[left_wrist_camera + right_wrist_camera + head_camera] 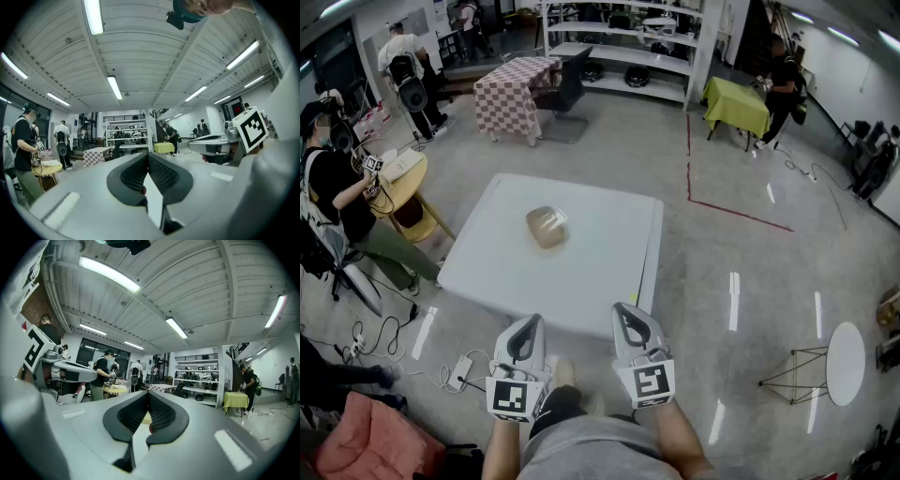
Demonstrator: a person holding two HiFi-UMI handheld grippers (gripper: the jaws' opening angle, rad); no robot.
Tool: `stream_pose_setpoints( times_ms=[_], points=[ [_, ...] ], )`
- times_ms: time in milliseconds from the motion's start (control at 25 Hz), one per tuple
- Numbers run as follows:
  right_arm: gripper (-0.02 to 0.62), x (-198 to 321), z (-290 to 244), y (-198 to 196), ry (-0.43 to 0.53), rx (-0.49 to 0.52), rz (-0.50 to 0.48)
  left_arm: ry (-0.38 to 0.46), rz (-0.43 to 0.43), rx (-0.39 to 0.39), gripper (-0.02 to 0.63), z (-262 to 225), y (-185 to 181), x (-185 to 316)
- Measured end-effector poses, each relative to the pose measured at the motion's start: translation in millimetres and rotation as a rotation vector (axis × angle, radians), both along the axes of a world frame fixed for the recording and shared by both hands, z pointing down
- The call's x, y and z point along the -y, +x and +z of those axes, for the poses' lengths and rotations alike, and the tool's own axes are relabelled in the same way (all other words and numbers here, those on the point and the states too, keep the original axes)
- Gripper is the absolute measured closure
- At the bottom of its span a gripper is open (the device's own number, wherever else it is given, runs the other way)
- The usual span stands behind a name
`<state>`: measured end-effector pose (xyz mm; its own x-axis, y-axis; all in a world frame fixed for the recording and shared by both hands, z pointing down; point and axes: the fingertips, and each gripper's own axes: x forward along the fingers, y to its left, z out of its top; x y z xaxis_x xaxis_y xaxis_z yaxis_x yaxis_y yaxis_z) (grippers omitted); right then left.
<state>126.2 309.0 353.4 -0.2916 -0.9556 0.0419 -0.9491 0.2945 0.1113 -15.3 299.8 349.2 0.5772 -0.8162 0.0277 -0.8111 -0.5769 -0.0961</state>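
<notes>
A tan, rounded object (pixel 547 227) lies alone on the white table (pixel 609 272), a little left of the table's middle; it looks squat and roughly as wide as it is deep, so no long axis can be made out, and what it is made of is not clear from the head view.

It lies on the far side of both grippers, well apart from them; the left gripper (pixel 525 330) sits at the table's near edge almost in line with it, the object only slightly to that gripper's right; the right gripper (pixel 627 319) is also at the near edge but further off to the right, so the left one is the nearer of the two.

In the left gripper view the left gripper's (pixel 148 155) ribbed dark pads (pixel 164 176) are pressed tip to tip with nothing caught between them; only the white tabletop shows through the narrow slit below the tips. The right gripper (pixel 148 394) is likewise clenched on nothing, its pads (pixel 161 414) meeting at the tips; a pale tan patch shows in the slit behind them, probably the object on the table beyond.

Further out, a person (pixel 337 187) stands by a small round yellow table (pixel 405 183) at the left; a checked table (pixel 516 89), a green-covered table (pixel 736 103) and shelving (pixel 619 47) stand at the far end; a red line (pixel 712 202) marks the floor.
</notes>
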Motion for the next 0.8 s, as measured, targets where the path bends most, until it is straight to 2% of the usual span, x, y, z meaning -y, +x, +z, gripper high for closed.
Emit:
stream_pose_setpoints(
  times_ms=[280,480,800],
  points=[
    [0.592,0,0,-8,0.006,0.038,0.003,-0.010,-0.010,0.000,0.594,3,-10,-3],
    [0.592,5,1,-19,-0.012,0.024,-0.013,-0.015,-0.034,-0.002,0.594,-2,-22,1],
    [0.592,42,12,-37,-0.035,0.028,-0.020,-0.029,-0.039,0.004,0.594,6,-41,39]
  ],
)
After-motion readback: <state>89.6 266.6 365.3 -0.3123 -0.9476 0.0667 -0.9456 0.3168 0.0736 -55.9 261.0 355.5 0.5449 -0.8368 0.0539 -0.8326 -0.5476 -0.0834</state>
